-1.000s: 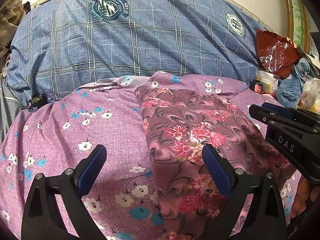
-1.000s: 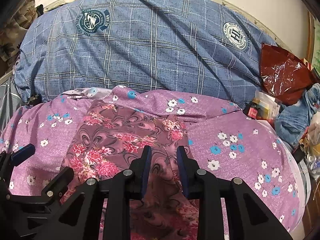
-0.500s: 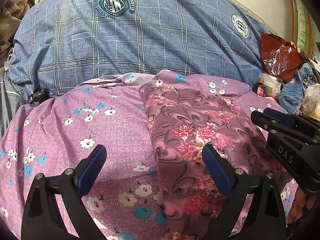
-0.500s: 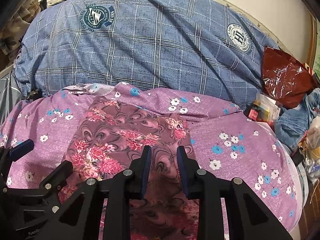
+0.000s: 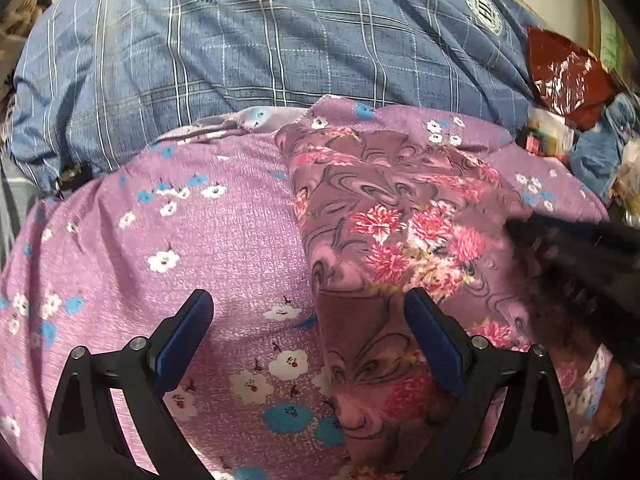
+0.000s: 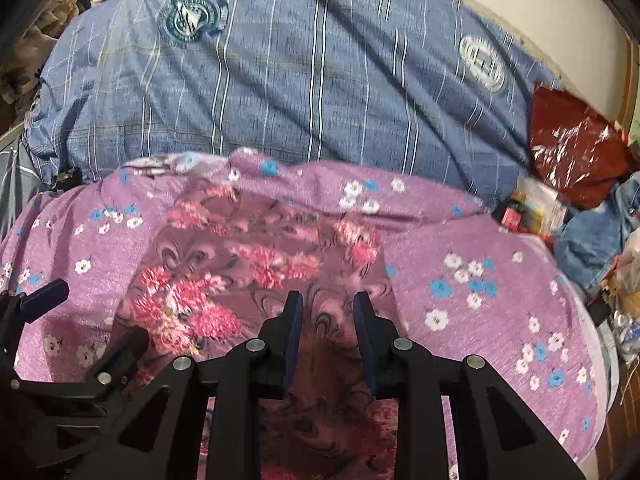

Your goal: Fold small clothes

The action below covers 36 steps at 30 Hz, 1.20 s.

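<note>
Left edge, left wrist view: a dark clip-like object sits where the blue quilt meets the purple sheet. The quilt is bunched along the far side of the bed, two round crests printed on it.

Your left tongs hang over the sheet with jaws wide apart, nothing between the blue pads. The left pad is above bare sheet; the right pad is above the left border of the garment.

The garment, mauve with pink flowers and dark swirls, lies flat on the sheet, right of centre in the left view and left of centre in the right view. Its far end lies near the quilt, by a ridge of bunched sheet.

Your right tongs sit low over the garment's near right part. The jaws stand a narrow gap apart; swirled cloth shows through the gap, but you cannot tell whether the pads pinch it. In the left view these tongs come in blurred from the right, tip over the cloth.

Far right: a red foil bag, below it small packets and a blue denim heap.
</note>
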Each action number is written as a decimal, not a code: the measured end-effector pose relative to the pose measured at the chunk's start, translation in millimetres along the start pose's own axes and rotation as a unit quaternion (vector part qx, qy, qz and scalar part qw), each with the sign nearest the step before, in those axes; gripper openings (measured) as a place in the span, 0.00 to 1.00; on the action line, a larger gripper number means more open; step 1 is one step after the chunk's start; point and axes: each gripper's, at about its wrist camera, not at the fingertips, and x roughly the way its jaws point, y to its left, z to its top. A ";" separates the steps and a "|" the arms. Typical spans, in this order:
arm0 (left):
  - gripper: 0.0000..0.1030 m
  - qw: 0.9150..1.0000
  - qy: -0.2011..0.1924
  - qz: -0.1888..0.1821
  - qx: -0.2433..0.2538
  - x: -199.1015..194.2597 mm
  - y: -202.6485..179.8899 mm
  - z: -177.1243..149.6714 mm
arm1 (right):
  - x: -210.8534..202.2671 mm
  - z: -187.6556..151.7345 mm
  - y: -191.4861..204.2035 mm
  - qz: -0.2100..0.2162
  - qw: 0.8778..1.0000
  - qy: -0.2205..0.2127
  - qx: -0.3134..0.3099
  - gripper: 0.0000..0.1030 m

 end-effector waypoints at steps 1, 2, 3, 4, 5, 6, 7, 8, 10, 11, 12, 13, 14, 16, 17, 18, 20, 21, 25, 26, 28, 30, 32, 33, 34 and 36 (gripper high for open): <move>0.95 1.000 0.002 -0.003 -0.002 -0.1 1.1 0.9 | 0.2 0.3 -4.5 0.011 1.000 -0.001 0.010 0.27; 0.95 1.000 0.002 -0.004 -0.003 -1.3 1.6 1.1 | -1.4 -0.2 -7.6 0.020 1.000 -0.002 0.017 0.27; 0.94 1.000 -0.003 -0.004 -0.006 -4.4 3.3 2.2 | -3.7 -0.5 -13.0 0.034 0.999 -0.004 0.029 0.27; 0.94 1.000 -0.009 -0.005 -0.010 -7.2 5.0 3.0 | -5.4 -1.6 -17.8 0.044 0.998 -0.006 0.042 0.26; 0.94 1.000 -0.017 -0.009 -0.014 -10.7 7.8 4.6 | -7.3 -2.4 -25.1 0.057 0.997 -0.009 0.059 0.26; 0.94 0.999 -0.025 -0.013 -0.019 -13.8 10.5 6.6 | -9.1 -3.0 -30.3 0.065 0.995 -0.013 0.072 0.26; 0.94 0.999 -0.031 -0.015 -0.024 -16.4 13.7 9.1 | -10.1 -2.8 -37.5 0.067 0.994 -0.017 0.086 0.27; 0.94 0.999 -0.035 -0.013 -0.028 -17.3 16.8 11.6 | -9.9 -1.9 -41.6 0.064 0.993 -0.021 0.095 0.28; 0.94 0.998 -0.035 -0.015 -0.041 -15.2 24.0 15.1 | -9.1 -1.7 -51.5 0.074 0.990 -0.028 0.116 0.30; 0.94 0.998 -0.033 -0.017 -0.050 -12.2 27.8 16.2 | -7.9 -1.0 -53.8 0.082 0.989 -0.028 0.123 0.30; 0.94 0.998 -0.025 -0.021 -0.058 -7.2 30.7 16.7 | -5.5 -0.2 -55.2 0.089 0.987 -0.025 0.128 0.30; 0.94 0.998 -0.015 -0.026 -0.060 -1.8 31.5 16.7 | -1.0 0.3 -54.7 0.093 0.987 -0.017 0.127 0.30; 0.94 0.998 0.003 -0.035 -0.059 5.7 31.1 16.2 | 6.0 0.2 -52.5 0.092 0.988 -0.004 0.124 0.30; 0.95 0.997 0.027 -0.045 -0.064 18.8 30.4 12.8 | 18.6 -0.9 -50.0 0.093 0.988 0.020 0.121 0.30; 0.95 0.996 0.028 -0.047 -0.067 20.3 30.8 11.5 | 19.7 -0.2 -51.1 0.096 0.987 0.020 0.124 0.30; 0.95 0.996 0.029 -0.049 -0.071 21.4 31.7 11.4 | 19.2 -0.1 -53.1 0.100 0.987 0.021 0.128 0.31; 0.95 0.995 0.031 -0.053 -0.074 19.6 32.3 12.4 | 19.2 1.9 -59.6 0.116 0.982 0.026 0.147 0.32; 0.95 0.995 0.030 -0.053 -0.074 18.3 32.3 13.2 | 18.6 4.9 -63.9 0.125 0.978 0.028 0.162 0.32; 0.95 0.996 0.026 -0.050 -0.067 16.1 29.0 13.6 | 21.8 29.6 -69.4 0.153 0.971 0.023 0.182 0.33; 0.95 0.996 0.025 -0.050 -0.063 16.2 27.8 14.0 | 29.0 37.9 -66.0 0.162 0.970 0.033 0.179 0.33; 0.95 0.998 0.021 -0.045 -0.049 15.6 25.2 15.2 | 53.2 51.6 -55.5 0.182 0.965 0.064 0.180 0.34; 0.95 0.999 0.016 -0.039 -0.034 14.7 22.0 15.3 | 74.4 57.9 -45.9 0.164 0.967 0.086 0.172 0.36; 0.95 0.999 0.016 -0.038 -0.027 15.4 20.9 15.9 | 90.4 66.7 -37.8 0.134 0.976 0.072 0.154 0.36; 0.96 0.999 0.017 -0.040 -0.026 16.4 20.5 15.7 | 94.5 71.2 -36.8 0.127 0.978 0.067 0.153 0.36; 0.96 0.998 0.021 -0.044 -0.028 17.5 20.9 15.5 | 98.2 74.9 -38.2 0.126 0.976 0.067 0.162 0.36; 0.98 0.998 0.027 -0.048 -0.036 19.3 23.6 15.8 | 101.5 77.2 -42.9 0.135 0.973 0.066 0.177 0.36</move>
